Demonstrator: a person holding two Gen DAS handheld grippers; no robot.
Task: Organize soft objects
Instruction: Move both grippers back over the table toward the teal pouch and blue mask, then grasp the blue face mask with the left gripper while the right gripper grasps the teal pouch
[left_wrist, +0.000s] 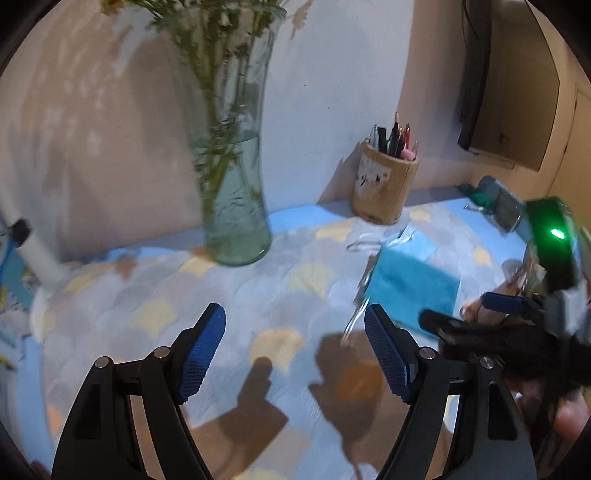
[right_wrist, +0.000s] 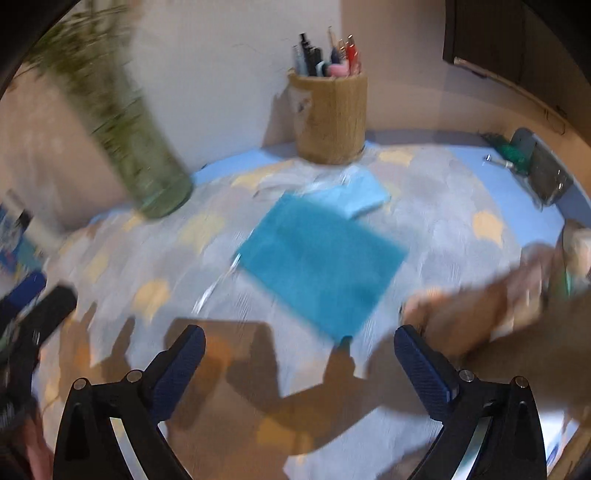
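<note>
**Inspector:** Start at the tools. State of each?

**Assistant:** The left hand-held gripper has its jaws apart, nothing between them, over bare patterned tabletop. The right hand-held gripper stands wide apart, also empty, aimed down at the near corner of the teal cloth.

**Inspector:** Location of the task items?

**Assistant:** The teal cloth lies flat in the middle of the tabletop, to the right of the glass vase and nearer than the wooden pen holder. A lighter blue folded cloth sits at its far edge; it appears to touch or slightly overlap, but blur prevents certainty. A blurred tan shape lies at the right; I cannot identify it.

**Inspector:** Handling assessment?

**Assistant:** In my judgement the teal cloth is light, limp and thin. It will drape and fold rather than hold shape. Best taken at a corner or edge, with one pad slid under, since a flat pinch from above may skid on the tabletop covering.

**Inspector:** Hazards?

**Assistant:** The vase holds water and stems; it stands well clear of the cloth.
</note>
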